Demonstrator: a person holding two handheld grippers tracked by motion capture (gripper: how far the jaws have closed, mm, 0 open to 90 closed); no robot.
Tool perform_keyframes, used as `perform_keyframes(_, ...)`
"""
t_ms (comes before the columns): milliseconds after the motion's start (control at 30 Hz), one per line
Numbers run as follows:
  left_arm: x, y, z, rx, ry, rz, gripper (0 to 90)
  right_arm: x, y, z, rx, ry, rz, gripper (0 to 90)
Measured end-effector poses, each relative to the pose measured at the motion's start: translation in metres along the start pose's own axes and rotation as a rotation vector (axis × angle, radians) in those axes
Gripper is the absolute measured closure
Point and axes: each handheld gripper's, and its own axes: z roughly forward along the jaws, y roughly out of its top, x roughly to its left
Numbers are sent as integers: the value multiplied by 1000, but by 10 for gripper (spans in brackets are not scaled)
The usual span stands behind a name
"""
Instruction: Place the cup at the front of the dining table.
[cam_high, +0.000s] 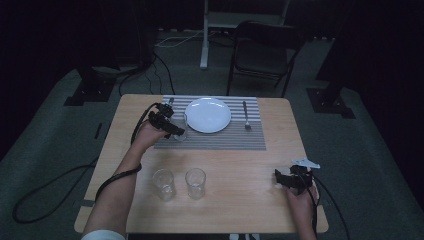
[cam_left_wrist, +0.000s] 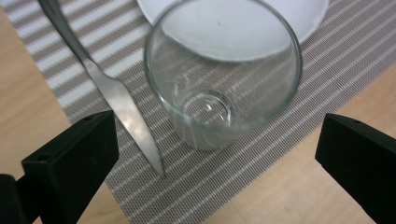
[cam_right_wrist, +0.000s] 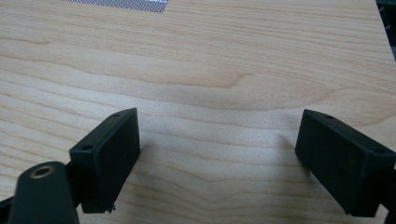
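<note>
Three glasses are on the tabletop (cam_high: 250, 165): two spares (cam_high: 179, 183) near the front edge, and one glass (cam_left_wrist: 223, 70) standing upright on the striped mat (cam_left_wrist: 261, 163) between a knife (cam_left_wrist: 119, 100) and the white plate (cam_left_wrist: 233, 28). The left gripper (cam_left_wrist: 217, 154) sits just short of that glass, jaws wide apart and flanking it. The right gripper (cam_right_wrist: 217, 158) rests over bare wood, jaws also apart. The glass looks rigid, smooth, likely slippery and breakable; a gentle squeeze across its mid-wall seems safest.
</note>
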Motion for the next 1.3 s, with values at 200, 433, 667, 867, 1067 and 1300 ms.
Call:
perform_keyframes(200, -1, -12, -3, -1, 14, 1, 0, 0, 0, 0, 0, 0, -1, 137)
perform_keyframes(433, -4, -26, 0, -2, 18, 17, 1, 0, 0, 0, 0, 0, -1, 137)
perform_keyframes(667, -6, -40, -3, -40, 52, 33, 1, 0, 0, 0, -1, 0, -1, 137)
perform_keyframes(867, -2, -60, -4, -30, 70, 4, 1, 0, 0, 0, -1, 0, -1, 137)
perform_keyframes(1067, 3, -77, -7, -41, 93, -37, 0, 0, 0, 0, -1, 0, -1, 137)
perform_keyframes(1300, 8, -98, -10, -59, 92, -67, 0, 0, 0, 0, -1, 0, -1, 136)
